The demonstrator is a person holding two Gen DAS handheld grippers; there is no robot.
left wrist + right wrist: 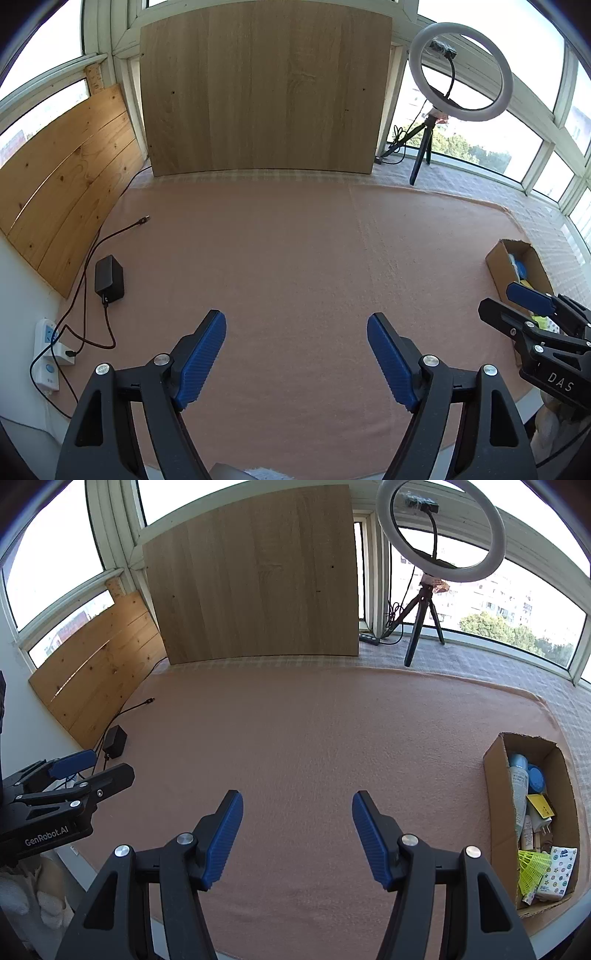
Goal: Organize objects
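Claws are both wide apart and hold nothing: the left claw (296,360) and the right claw (297,840) hover over the pink cloth (314,738) on the bench. The cardboard box (496,775) lies at the right edge, with bottles, a tissue pack (557,873) and perhaps a yellow-green shuttlecock (532,867) inside.

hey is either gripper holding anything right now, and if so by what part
Nothing is held. The left gripper and the right gripper both hang open over the pink cloth, with only bare cloth between their fingers.
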